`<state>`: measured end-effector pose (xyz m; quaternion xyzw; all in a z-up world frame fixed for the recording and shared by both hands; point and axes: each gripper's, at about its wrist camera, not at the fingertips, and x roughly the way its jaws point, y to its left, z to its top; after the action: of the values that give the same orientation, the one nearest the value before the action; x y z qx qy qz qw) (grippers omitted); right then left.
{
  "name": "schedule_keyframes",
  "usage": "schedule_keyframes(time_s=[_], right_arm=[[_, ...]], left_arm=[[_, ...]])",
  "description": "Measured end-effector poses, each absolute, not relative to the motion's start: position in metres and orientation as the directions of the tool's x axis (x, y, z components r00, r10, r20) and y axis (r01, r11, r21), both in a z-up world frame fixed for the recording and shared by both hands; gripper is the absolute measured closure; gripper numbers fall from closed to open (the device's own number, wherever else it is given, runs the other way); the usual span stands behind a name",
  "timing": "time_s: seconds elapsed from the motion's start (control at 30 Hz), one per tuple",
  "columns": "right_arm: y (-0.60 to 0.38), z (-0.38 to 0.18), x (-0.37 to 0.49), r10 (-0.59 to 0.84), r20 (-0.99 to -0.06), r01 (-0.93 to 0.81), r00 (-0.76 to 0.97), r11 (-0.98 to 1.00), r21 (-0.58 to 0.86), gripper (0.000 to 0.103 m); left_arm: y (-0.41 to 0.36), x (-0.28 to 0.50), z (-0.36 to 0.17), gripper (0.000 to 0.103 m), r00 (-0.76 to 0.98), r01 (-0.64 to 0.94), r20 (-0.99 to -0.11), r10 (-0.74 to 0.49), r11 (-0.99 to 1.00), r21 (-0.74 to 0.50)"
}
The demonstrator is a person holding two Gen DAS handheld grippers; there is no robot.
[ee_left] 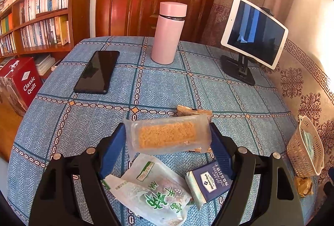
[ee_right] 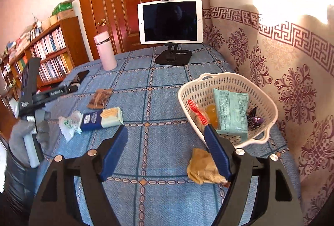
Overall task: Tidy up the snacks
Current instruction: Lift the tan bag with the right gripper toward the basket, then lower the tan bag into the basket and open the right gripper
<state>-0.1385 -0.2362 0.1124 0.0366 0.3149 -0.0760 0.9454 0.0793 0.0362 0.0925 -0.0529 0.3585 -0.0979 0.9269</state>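
My left gripper (ee_left: 167, 127) is shut on a clear packet with a golden crispy bar (ee_left: 167, 136), pads at its two ends, above the blue checked tablecloth (ee_left: 158, 84). Under it lie a white-and-green packet (ee_left: 150, 190), a navy soda cracker pack (ee_left: 208, 182) and a brown packet (ee_left: 194, 111). My right gripper (ee_right: 166, 129) is open with nothing between its fingers, left of the white basket (ee_right: 208, 78). The basket holds a teal packet (ee_right: 231, 111), a red wrapper (ee_right: 197, 113), an orange sweet and a purple sweet. A crumpled tan wrapper (ee_right: 202, 167) lies by the right finger.
A pink flask (ee_left: 169, 34), a black phone (ee_left: 97, 71) and a tablet on a stand (ee_left: 254, 32) occupy the table's far part. A patterned curtain (ee_right: 292, 80) runs along the right edge. A gloved hand (ee_right: 20, 142) holds the left gripper. Bookshelves stand to the left.
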Motion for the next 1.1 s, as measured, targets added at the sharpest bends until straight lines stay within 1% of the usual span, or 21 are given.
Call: schedule_keyframes(time_s=[0.1,0.13,0.23,0.27,0.4,0.53,0.63,0.77,0.87,0.93,1.03,1.1], right_arm=[[-0.239,0.099,-0.157,-0.18,-0.624,0.196,0.761,0.98,-0.044,0.024],[-0.244,0.094,-0.161,-0.2,-0.632,0.216,0.748,0.975,-0.054,0.022],[-0.27,0.078,-0.167,-0.228,-0.668,0.287,0.708,0.958,-0.022,0.018],[-0.279,0.072,-0.167,-0.217,-0.683,0.301,0.697,0.954,0.005,0.014],[-0.308,0.05,-0.157,-0.159,-0.732,0.337,0.662,0.936,0.101,0.013],[-0.321,0.042,-0.138,-0.095,-0.745,0.352,0.661,0.915,0.196,0.01],[-0.319,0.034,-0.119,-0.098,-0.772,0.355,0.628,0.919,0.173,0.005],[-0.316,0.016,-0.1,-0.126,-0.819,0.378,0.56,0.918,0.118,0.005],[-0.31,0.014,-0.099,-0.158,-0.814,0.369,0.559,0.926,0.074,0.005],[-0.309,0.014,-0.101,-0.161,-0.809,0.37,0.565,0.926,0.074,0.005],[-0.309,0.017,-0.109,-0.158,-0.805,0.369,0.571,0.926,0.08,0.013],[-0.307,0.02,-0.116,-0.149,-0.804,0.358,0.576,0.93,0.084,0.015]], left_arm=[[0.035,0.078,0.094,0.023,0.726,0.149,-0.651,-0.222,0.975,-0.166],[0.034,0.077,0.094,0.023,0.727,0.151,-0.649,-0.222,0.975,-0.165],[0.031,0.075,0.094,0.023,0.728,0.156,-0.648,-0.222,0.975,-0.159],[0.03,0.075,0.095,0.023,0.729,0.158,-0.647,-0.223,0.975,-0.158],[0.024,0.072,0.094,0.023,0.729,0.172,-0.646,-0.225,0.974,-0.146],[0.019,0.071,0.092,0.023,0.727,0.18,-0.649,-0.225,0.974,-0.136],[0.019,0.071,0.091,0.023,0.724,0.18,-0.652,-0.224,0.974,-0.135],[0.022,0.074,0.089,0.023,0.721,0.173,-0.656,-0.223,0.975,-0.141],[0.024,0.076,0.088,0.023,0.719,0.166,-0.659,-0.221,0.975,-0.146],[0.024,0.076,0.087,0.023,0.717,0.166,-0.661,-0.221,0.975,-0.146],[0.022,0.076,0.086,0.023,0.716,0.169,-0.663,-0.221,0.975,-0.142],[0.021,0.076,0.086,0.023,0.716,0.172,-0.662,-0.222,0.975,-0.14]])
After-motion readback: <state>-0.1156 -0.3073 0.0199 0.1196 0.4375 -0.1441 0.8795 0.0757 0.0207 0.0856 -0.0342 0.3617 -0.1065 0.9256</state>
